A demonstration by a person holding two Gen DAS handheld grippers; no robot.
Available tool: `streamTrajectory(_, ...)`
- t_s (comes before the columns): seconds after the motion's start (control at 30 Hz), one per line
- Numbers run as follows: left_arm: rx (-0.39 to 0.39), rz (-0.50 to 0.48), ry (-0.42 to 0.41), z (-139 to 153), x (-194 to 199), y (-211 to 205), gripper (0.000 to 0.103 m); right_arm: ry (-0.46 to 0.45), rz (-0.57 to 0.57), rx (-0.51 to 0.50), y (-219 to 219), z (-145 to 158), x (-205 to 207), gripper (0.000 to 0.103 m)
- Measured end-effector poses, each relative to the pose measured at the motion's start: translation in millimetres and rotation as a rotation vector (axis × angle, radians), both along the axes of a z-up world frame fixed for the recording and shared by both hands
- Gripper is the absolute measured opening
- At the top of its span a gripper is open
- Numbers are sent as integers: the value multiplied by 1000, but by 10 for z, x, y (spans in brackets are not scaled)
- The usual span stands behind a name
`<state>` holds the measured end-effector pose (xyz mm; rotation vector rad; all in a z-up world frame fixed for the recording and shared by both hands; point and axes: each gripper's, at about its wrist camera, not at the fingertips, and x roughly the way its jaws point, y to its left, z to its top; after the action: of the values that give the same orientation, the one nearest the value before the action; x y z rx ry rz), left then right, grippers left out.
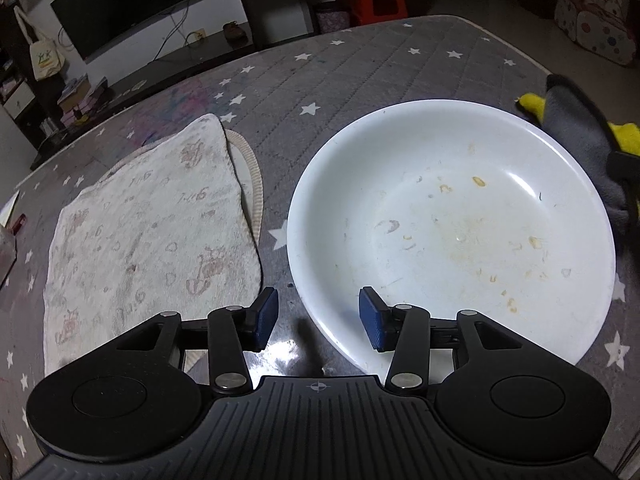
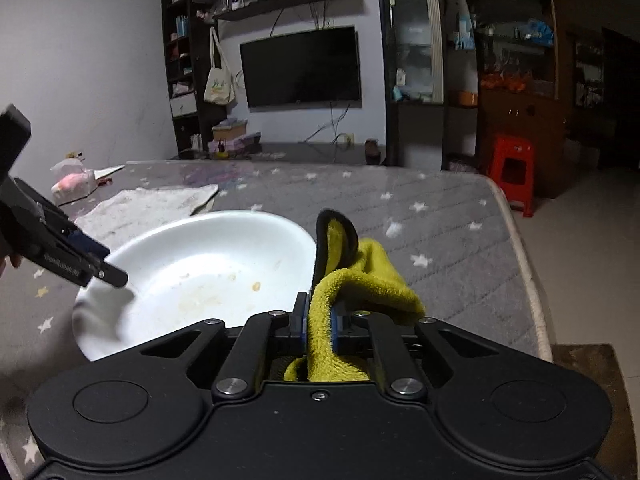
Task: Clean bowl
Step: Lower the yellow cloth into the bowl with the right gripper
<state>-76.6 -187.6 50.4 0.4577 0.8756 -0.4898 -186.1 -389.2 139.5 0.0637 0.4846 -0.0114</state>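
Grey quilted cloth printed with white stars covers the table [image 1: 360, 60], with a glossy, reflective patch at the near edge in the left wrist view. At the left of that view lies a pale worn towel [image 1: 152, 240] with faded prints, flat on the cloth, a ribbed cord edge curling out from under its right side. Just beside it sits the white bowl [image 1: 452, 232], wide and shallow, its inside marked with yellowish dried specks and smears. The left hand-held gripper [image 1: 318, 318] hovers with its blue pads spread wide, one pad over the bowl's near rim. At the far right, the yellow and grey cloth [image 2: 352, 280] is pinched between the pressed-together pads of the right hand-held gripper [image 2: 318, 320], held at the bowl's right rim. Beyond the table the room is dim: a dark television [image 2: 302, 66] on a pale wall, a tote bag [image 2: 218, 80] hanging by black shelves, and a red plastic stool [image 2: 512, 168] on the tiled floor to the right.
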Motion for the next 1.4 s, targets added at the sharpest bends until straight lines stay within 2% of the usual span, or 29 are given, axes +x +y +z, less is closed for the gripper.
streamTrajectory(0.33, -46, 41, 20, -18, -45, 76, 53, -68, 83, 27, 287, 238, -70, 10)
streamTrajectory(0.5, -64, 46, 27, -48, -59, 94, 55, -26, 142, 61, 508, 108, 33, 10)
streamTrajectory(0.77, -96, 46, 47, -100, -66, 94, 55, 9, 148, 150, 688, -25, 207, 10)
streamTrajectory(0.97, -124, 40, 69, -140, -78, 72, 49, 51, 146, 186, 773, -159, 291, 10)
streamTrajectory(1.07, -122, 36, 56, -160, -96, 52, 47, 66, 126, 181, 789, -217, 313, 10)
streamTrajectory(1.17, -119, 32, 41, -180, -116, 33, 50, 77, 102, 198, 769, -246, 333, 10)
streamTrajectory(1.23, -120, 33, 38, -190, -119, 28, 54, 79, 92, 163, 779, -262, 333, 10)
streamTrajectory(1.4, -128, 28, 39, -202, -103, 38, 55, 84, 77, 107, 817, -287, 339, 10)
